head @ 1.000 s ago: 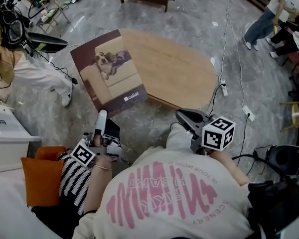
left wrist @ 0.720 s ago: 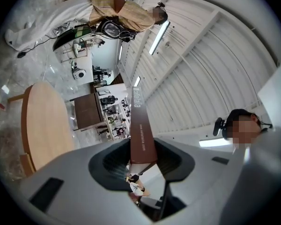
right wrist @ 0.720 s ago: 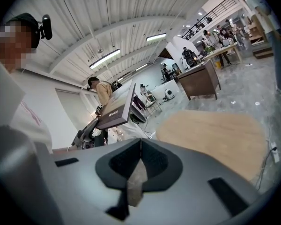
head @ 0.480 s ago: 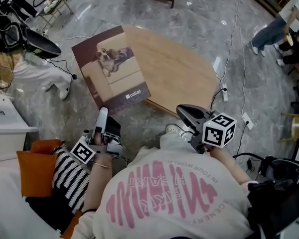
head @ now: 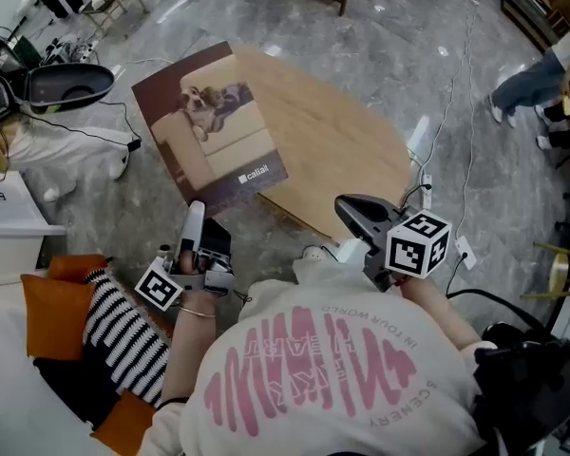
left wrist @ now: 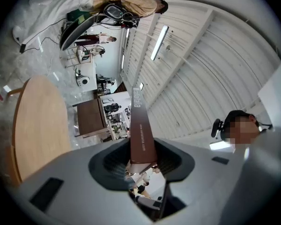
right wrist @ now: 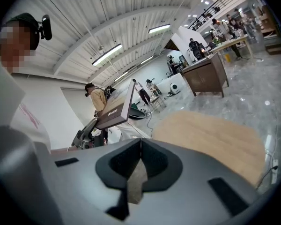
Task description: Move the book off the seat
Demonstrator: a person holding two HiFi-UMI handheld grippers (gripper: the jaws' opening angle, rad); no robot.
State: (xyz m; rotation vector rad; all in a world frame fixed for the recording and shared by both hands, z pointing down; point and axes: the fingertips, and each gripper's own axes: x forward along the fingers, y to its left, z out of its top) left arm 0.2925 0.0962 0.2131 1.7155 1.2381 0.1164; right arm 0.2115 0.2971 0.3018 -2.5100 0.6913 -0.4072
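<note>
Wood table [head: 342, 131] and grey floor lay below. The left gripper [head: 196, 215] was clamped on the book [head: 214, 126] and held it up in the air, already off the seat [head: 9, 397]. The right gripper [head: 350, 207] was closed and empty. The book was not yet put down.

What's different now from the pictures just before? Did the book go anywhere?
The person has turned a little, carrying the book along in the left gripper. It hangs over the wooden table's end. The white box slid toward the left edge, and more of the striped cushion shows. Nothing was grabbed or dropped: the left gripper stays shut on the book, and the right gripper stays shut and empty.
</note>
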